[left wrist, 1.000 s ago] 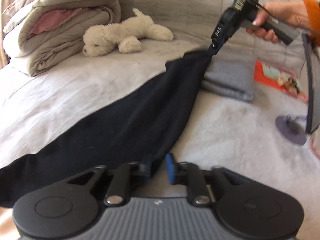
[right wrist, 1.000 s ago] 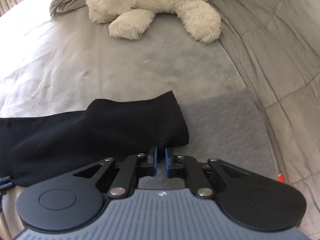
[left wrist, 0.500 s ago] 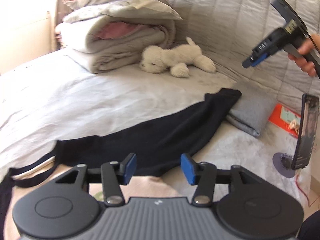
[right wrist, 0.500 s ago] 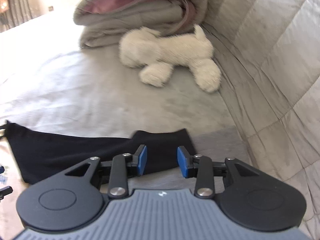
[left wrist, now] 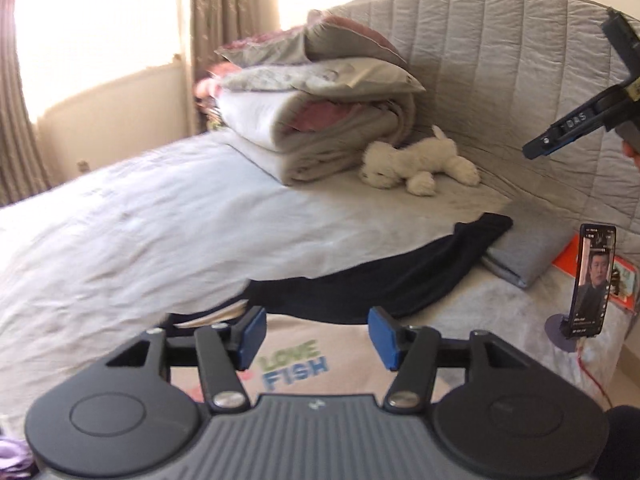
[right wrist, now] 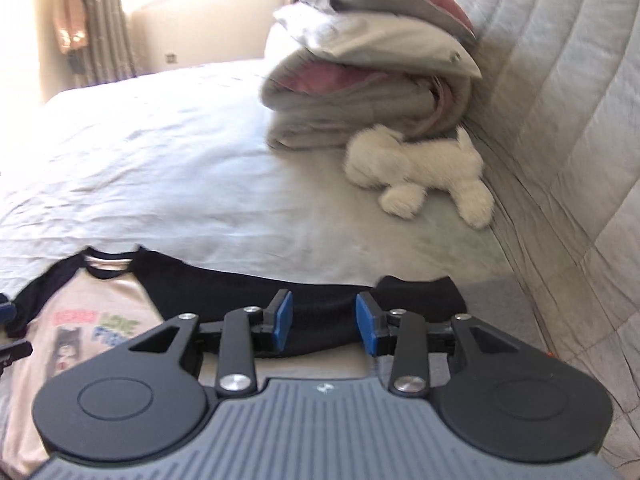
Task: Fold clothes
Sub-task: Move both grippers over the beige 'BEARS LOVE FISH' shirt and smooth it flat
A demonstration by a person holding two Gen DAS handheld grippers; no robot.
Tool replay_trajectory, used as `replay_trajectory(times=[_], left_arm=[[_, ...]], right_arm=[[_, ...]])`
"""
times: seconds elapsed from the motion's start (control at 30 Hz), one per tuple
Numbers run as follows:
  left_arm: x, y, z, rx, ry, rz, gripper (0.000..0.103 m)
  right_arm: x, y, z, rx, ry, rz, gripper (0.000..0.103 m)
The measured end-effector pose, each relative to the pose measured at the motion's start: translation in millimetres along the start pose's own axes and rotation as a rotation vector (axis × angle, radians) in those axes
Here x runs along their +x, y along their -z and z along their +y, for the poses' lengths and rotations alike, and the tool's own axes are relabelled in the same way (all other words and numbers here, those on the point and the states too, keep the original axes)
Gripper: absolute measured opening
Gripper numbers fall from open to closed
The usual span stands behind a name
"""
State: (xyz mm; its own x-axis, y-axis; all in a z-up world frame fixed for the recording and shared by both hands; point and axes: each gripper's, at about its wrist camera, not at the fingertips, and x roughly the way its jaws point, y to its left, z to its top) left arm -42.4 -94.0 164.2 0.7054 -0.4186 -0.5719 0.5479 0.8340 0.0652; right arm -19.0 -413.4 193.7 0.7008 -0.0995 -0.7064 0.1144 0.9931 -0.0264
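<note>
A pink shirt with black sleeves and a "LOVE FISH" print (left wrist: 296, 364) lies flat on the bed; it also shows in the right wrist view (right wrist: 84, 320). Its long black sleeve (left wrist: 400, 276) is stretched out to the right, its cuff (right wrist: 420, 292) lying over a folded grey garment (left wrist: 524, 252). My left gripper (left wrist: 316, 336) is open and empty above the shirt's chest. My right gripper (right wrist: 324, 322) is open and empty above the sleeve, and shows raised at the right in the left wrist view (left wrist: 540, 148).
A stack of folded bedding and pillows (left wrist: 320, 120) and a white plush toy (left wrist: 416, 164) sit by the quilted headboard (left wrist: 520, 60). A phone on a stand (left wrist: 592, 284) and an orange book (left wrist: 620, 276) are at the bed's right edge.
Both grippers let go of the black sleeve, opened and pulled back and up. The sleeve now lies flat on the bed.
</note>
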Motion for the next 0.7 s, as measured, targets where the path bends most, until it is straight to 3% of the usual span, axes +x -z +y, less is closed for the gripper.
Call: replay_trajectory(times=[0.37, 0.53, 0.7], left_arm=[[-95, 6, 27, -0.071, -0.106, -0.031, 0.06], [-123, 12, 47, -0.096, -0.146, -0.041, 0.06], [-138, 23, 65, -0.122, -0.17, -0.041, 0.068]], right_arm=[[-87, 5, 70, -0.088, -0.087, -0.101, 0.041], [-107, 11, 101, -0.132, -0.12, -0.113, 0.042], [-115, 19, 131, -0.184, -0.157, -0.126, 0.045]])
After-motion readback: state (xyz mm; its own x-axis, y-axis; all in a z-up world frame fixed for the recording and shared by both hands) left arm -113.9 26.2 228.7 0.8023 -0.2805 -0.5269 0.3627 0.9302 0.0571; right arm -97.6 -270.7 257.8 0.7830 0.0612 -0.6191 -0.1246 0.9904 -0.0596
